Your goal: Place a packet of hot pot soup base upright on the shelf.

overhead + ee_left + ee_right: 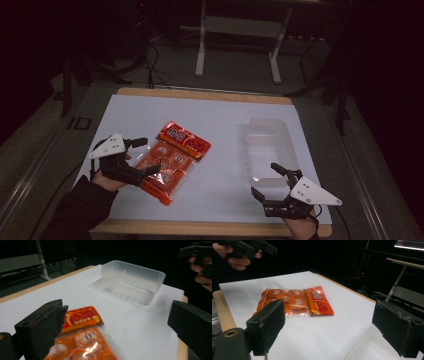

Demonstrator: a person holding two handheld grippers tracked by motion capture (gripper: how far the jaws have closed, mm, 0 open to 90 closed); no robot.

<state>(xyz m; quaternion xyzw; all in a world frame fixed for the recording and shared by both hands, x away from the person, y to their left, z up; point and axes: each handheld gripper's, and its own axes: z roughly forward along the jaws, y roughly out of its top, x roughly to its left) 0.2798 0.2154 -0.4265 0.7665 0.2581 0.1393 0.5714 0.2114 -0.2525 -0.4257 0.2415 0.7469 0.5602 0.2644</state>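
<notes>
- The orange snack packet (174, 159) lies flat on the white sheet (210, 200) that covers the desk (200, 94), in the left half, tilted so its red header end points toward the far edge and its other end toward the near left corner.
- Through its clear front, round orange-wrapped pieces show in rows; the right gripper view gives the same packet (292, 301) lying flat with nothing on it.
- The left gripper (145, 156) sits just over the packet's left edge, its jaws spread wide, one toward the far side and one over the packet's near part; whether they touch the wrapper I cannot tell.
- The left hand (107, 179) comes in from the near left corner, the sleeve dark, the gripper pointing right across the desk.
- In the left gripper view the packet (82, 340) lies low between the spread jaws.
- The clear plastic tray (267, 145) stands in the right half of the desk, long side running near to far, and it holds nothing.
- The right gripper (267, 181) hovers at the tray's near end, jaws spread apart and gripping nothing, held by the right hand (300, 225) at the near edge.
</notes>
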